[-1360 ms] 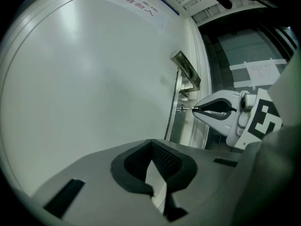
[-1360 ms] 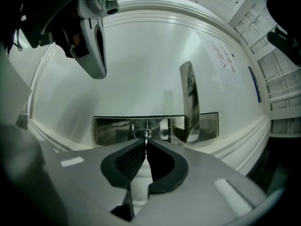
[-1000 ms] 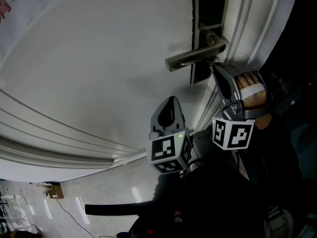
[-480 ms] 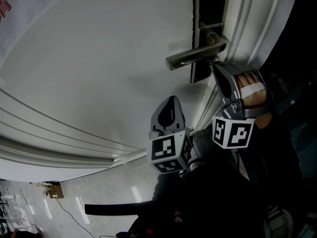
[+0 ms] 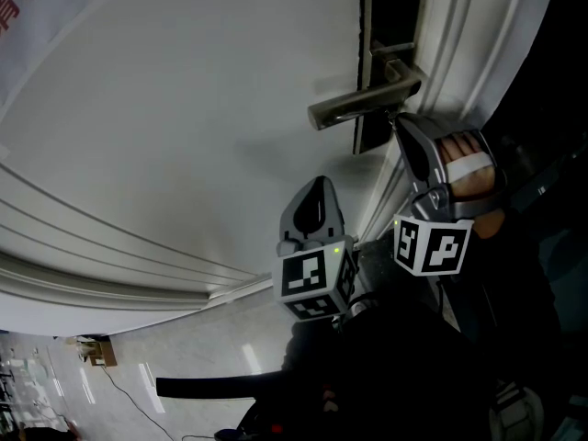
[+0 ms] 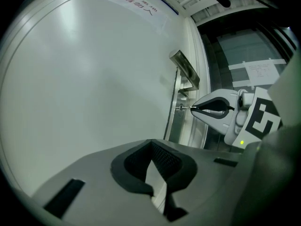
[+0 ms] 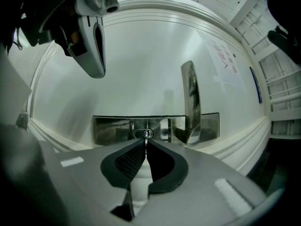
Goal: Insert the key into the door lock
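Key [image 7: 146, 142], judged thin, stiff, light and best held by its flat head, sits pinched in the right tool [image 7: 145, 150] at centre frame, tip at the lock [image 7: 151, 134], while the left tool [image 6: 151, 144] stays out of it, pressed together on nothing.

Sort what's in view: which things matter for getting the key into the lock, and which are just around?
Job: small silver metal key, pinched in the right gripper; oval keyhole cylinder; shiny steel lock plate.
Just there: steel lever handle; printed paper notice on the white door; shut, empty left gripper; brown cardboard box.
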A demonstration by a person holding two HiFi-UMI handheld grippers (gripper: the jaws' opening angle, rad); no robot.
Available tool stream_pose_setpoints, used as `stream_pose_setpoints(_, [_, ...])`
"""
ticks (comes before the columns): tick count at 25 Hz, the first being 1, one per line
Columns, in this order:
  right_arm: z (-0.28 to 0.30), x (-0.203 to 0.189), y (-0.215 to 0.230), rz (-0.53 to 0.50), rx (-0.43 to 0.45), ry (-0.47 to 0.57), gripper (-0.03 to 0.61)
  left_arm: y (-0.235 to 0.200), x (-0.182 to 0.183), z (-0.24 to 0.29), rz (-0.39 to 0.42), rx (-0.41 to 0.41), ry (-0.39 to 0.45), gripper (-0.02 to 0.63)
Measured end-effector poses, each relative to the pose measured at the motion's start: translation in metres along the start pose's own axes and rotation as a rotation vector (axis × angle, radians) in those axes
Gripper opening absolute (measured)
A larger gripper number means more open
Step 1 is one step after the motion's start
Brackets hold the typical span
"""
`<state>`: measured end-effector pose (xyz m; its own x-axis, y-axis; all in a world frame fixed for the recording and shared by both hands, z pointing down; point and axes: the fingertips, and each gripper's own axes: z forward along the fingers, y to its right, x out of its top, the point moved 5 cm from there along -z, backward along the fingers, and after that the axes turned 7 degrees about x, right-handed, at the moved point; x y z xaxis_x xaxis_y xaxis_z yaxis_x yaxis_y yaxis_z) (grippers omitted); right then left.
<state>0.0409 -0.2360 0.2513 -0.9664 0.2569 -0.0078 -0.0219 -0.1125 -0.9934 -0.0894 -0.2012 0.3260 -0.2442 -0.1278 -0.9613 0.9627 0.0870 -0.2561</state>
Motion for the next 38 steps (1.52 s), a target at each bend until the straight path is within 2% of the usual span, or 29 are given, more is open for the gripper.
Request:
stream_pose_setpoints(14, [0.0009,0.0008,0.0003,-0.006,-0.003,-0.004,0.012,0.0018,0.0024,-0.0003,-0.014,0.002,-0.017,0.002])
stream_pose_setpoints(38, [0.0004,0.0009,0.0008,-0.012,0.005,-0.008,0.012,-0.0004,0.0041,-0.0005,-0.007,0.003,0.000,0.002])
